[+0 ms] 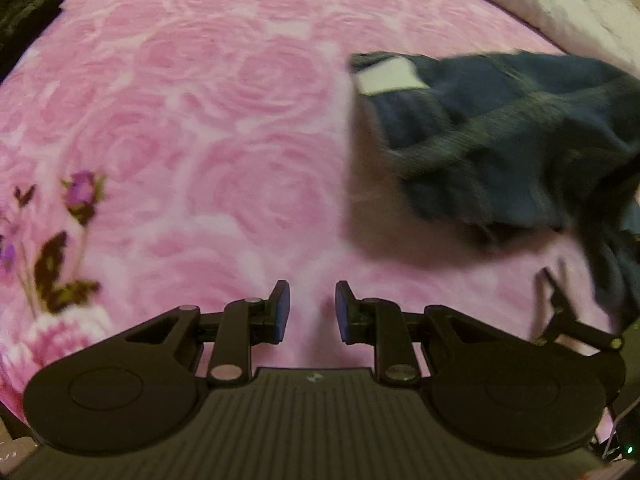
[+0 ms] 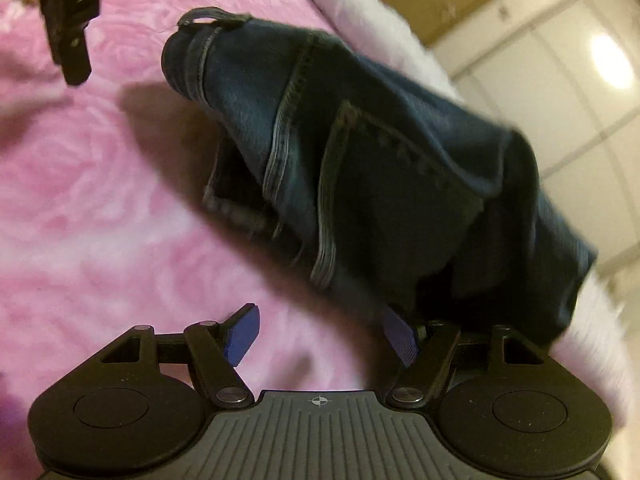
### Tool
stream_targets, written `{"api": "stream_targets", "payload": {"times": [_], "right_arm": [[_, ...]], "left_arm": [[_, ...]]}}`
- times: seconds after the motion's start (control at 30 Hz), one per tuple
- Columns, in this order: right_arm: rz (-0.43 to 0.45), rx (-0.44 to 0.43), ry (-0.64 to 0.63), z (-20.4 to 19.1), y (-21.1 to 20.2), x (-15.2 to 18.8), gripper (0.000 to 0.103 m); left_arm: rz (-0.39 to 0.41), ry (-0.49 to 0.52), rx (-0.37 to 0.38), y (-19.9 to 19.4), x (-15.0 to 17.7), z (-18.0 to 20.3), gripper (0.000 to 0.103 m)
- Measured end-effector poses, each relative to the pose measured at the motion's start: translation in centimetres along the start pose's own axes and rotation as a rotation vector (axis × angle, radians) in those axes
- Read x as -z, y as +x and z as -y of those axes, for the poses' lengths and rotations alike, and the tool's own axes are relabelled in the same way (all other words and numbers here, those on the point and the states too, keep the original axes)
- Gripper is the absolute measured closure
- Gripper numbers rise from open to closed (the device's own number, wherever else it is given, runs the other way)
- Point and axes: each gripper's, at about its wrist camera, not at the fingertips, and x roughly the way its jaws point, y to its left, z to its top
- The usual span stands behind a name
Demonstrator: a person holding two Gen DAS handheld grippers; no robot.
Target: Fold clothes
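Left wrist view: left gripper [image 1: 312, 310] points down at the pink rose-print blanket [image 1: 224, 128], jaws parted a little, nothing between the blue pads [image 1: 283, 310]. Wide bare stretch of blanket ahead and to the left. Blanket's far edge runs along the top, with a pale quilt [image 1: 560, 4] beyond it at upper right. One dark stack of clothes [image 1: 24, 8] sits at the far left edge.

One pair of dark blue jeans [image 1: 508, 132] lies crumpled on the right side of the blanket, blurred. One white patch [image 1: 390, 78] shows at the waistband; no text legible on it.

Right wrist view: right gripper [image 2: 322, 336] has its jaws spread wide and is not clamping anything. The jeans [image 2: 360, 160] bunch just ahead and drape over the right finger; left pad [image 2: 242, 334] is clear over bare blanket [image 2: 100, 200]. Cannot tell if the right pad touches denim. Belt loop [image 2: 212, 18] and pocket stitching are visible. The other gripper's finger [image 2: 70, 20] hangs at upper left; it carries printing too blurred to read. Open blanket lies left of the jeans; the blanket edge and a pale wall are to the right.
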Motion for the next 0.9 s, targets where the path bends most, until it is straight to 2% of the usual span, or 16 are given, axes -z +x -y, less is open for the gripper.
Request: {"api": "stream_targets", "payload": {"times": [0.1, 0.17, 0.2, 0.23, 0.27, 0.3, 0.43, 0.5, 0.57, 0.7, 0.8, 0.87, 0.9], "right_arm": [[0.056, 0.068, -0.125, -1.2, 1.8, -0.1, 0.032], [0.061, 0.071, -0.165, -1.4, 3.0, -0.3, 0.035], [0.05, 0.029, -0.131, -0.9, 3.2, -0.6, 0.048], [0.039, -0.012, -0.097, -0.3, 3.5, -1.0, 0.074], [0.025, -0.049, -0.058, 0.4, 3.6, -1.4, 0.079], [0.008, -0.092, 0.016, 1.7, 3.3, -1.7, 0.081], [-0.045, -0.339, 0.499, 9.7, 1.0, -2.2, 0.088], [-0.03, -0.495, 0.803, 14.7, -1.0, -1.6, 0.089], [0.017, -0.588, 1.007, 18.9, -3.5, -1.3, 0.089], [0.112, -0.647, 1.278, 26.7, -7.5, -1.9, 0.089], [0.195, -0.667, 1.424, 31.5, -10.3, -2.7, 0.09], [0.225, -0.625, 1.41, 33.6, -12.6, -3.5, 0.09], [0.192, -0.582, 1.329, 33.9, -13.2, -4.2, 0.09]], "left_arm": [[0.02, -0.015, -0.02, -0.2, -0.8, -1.0, 0.084], [0.02, -0.032, -0.014, -0.6, -1.0, -1.3, 0.084], [0.019, -0.041, -0.011, -0.8, -1.1, -1.5, 0.084], [0.019, -0.049, -0.008, -1.1, -1.2, -1.6, 0.084], [0.019, -0.055, -0.004, -1.4, -1.3, -1.7, 0.084], [0.02, -0.05, 0.003, -1.8, -1.4, -1.6, 0.084], [0.045, -0.018, 0.041, -4.2, -2.2, -0.9, 0.083], [0.057, -0.017, 0.058, -5.8, -2.6, -0.8, 0.084], [0.065, -0.04, 0.084, -7.5, -3.1, -1.1, 0.084], [0.09, -0.07, 0.137, -11.1, -3.9, -1.2, 0.084], [0.119, -0.071, 0.185, -14.0, -4.6, -0.8, 0.084], [0.136, -0.067, 0.215, -15.2, -4.7, -0.6, 0.083], [0.141, -0.066, 0.229, -15.5, -4.7, -0.5, 0.083]]}}
